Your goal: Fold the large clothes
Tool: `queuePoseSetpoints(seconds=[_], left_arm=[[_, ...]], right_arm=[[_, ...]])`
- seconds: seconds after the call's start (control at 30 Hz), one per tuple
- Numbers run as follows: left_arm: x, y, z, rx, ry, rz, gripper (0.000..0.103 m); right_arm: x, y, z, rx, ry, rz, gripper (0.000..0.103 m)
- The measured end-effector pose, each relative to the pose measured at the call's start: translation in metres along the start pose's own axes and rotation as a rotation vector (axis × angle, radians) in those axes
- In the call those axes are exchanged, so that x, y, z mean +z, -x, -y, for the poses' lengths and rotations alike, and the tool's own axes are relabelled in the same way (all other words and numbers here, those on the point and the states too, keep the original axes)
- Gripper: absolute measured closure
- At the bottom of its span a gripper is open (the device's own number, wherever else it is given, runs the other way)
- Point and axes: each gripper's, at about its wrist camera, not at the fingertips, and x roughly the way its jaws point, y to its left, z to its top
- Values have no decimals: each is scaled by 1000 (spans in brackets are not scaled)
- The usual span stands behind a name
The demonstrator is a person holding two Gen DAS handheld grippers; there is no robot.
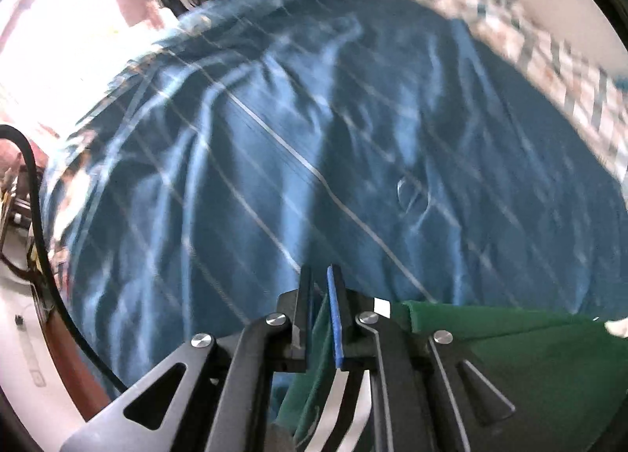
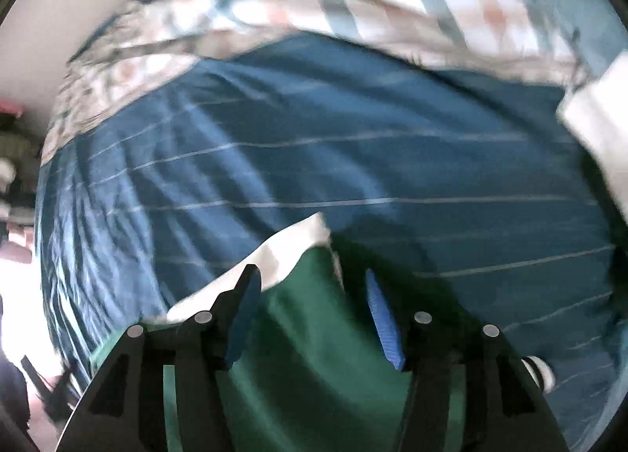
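Note:
A green garment [image 1: 510, 350] with white trim lies on a blue striped bedsheet [image 1: 314, 157]. My left gripper [image 1: 320, 283] is shut on the green garment's edge, the cloth pinched between its blue pads. In the right wrist view the garment [image 2: 310, 334] with a white band [image 2: 282, 251] spreads under my right gripper [image 2: 314, 283], whose fingers stand wide apart above the cloth, holding nothing. The views are blurred by motion.
A patterned checked quilt [image 2: 353, 0] lies bunched along the far side of the sheet [image 2: 353, 138], also seen in the left wrist view [image 1: 549, 51]. A black cable [image 1: 43, 236] runs along the left. A white object [image 2: 604, 114] sits at the right edge.

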Motion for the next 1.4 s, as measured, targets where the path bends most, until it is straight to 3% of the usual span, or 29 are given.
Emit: queuePoseSetpoints(seconds=[0.07, 0.1, 0.13, 0.17, 0.2, 0.23, 0.3, 0.33, 0.37, 0.4, 0.5, 0.57, 0.67, 0.73, 0.83, 0.87, 0.9, 0.97, 1.0, 1.1, 1.13, 1.2, 1.3, 1.4], left_arm=[[-5, 16, 2, -10, 11, 17, 86], [-9, 21, 5, -13, 10, 21, 64], [-13, 24, 11, -16, 2, 21, 25], [-18, 25, 18, -20, -10, 21, 12], [-24, 25, 26, -23, -24, 31, 9], [-28, 21, 35, -15, -47, 32, 9], [-38, 9, 54, 1, -94, 4, 9], [-43, 4, 61, -6, -104, -3, 9], [-48, 0, 67, -17, -114, -6, 9], [-53, -4, 74, -26, -126, -20, 9], [-61, 2, 87, -53, -142, -27, 9], [-67, 11, 96, -65, -163, -22, 9], [-83, 21, 108, -89, -186, -24, 9], [-96, 13, 116, -77, -214, -59, 9], [-119, -14, 119, -34, -245, -116, 9], [-124, -24, 118, -18, -252, -132, 9], [-129, -34, 115, -31, -253, -146, 9], [-130, -36, 114, -41, -254, -121, 8], [-129, -35, 116, -36, -261, -110, 8], [-126, -40, 118, -45, -264, -108, 5], [-124, -43, 118, -55, -262, -109, 1], [-122, -49, 121, -69, -265, -107, 0], [-119, -55, 121, -74, -258, -106, 0], [-118, -57, 119, -87, -212, -97, 0]], right_arm=[[-21, 17, -19, 46, 63, 12, 46], [-28, 21, -23, 63, 79, 10, 46], [-36, 20, -33, 75, 105, -5, 47], [-44, 13, -42, 70, 135, -33, 52], [-49, 2, -51, 73, 154, -58, 57], [-51, -14, -59, 76, 164, -88, 69], [-52, -53, -65, 44, 157, -141, 74], [-49, -75, -63, 10, 154, -164, 85], [-46, -100, -58, -13, 144, -192, 88], [-40, -117, -52, 7, 111, -197, 89], [-18, -122, -48, 32, 45, -254, 91], [-7, -101, -41, 49, 9, -278, 90], [-10, -46, -21, -36, 50, -187, 87], [-23, -29, 5, -80, 35, -197, 87], [-49, -53, 64, -113, -70, -325, 89], [-56, -70, 90, -193, -112, -351, 103], [-59, -82, 107, -215, -134, -345, 103], [-60, -95, 134, -134, -289, -331, 103], [-58, -92, 134, -148, -321, -335, 103], [-48, -64, 99, -254, -194, -286, 98], [-48, -55, 91, -248, -174, -265, 98], [-58, -32, 62, -105, -139, -216, 97], [-80, -34, 5, 71, -32, -279, 97], [-103, -60, -50, 109, 102, -354, 97]])
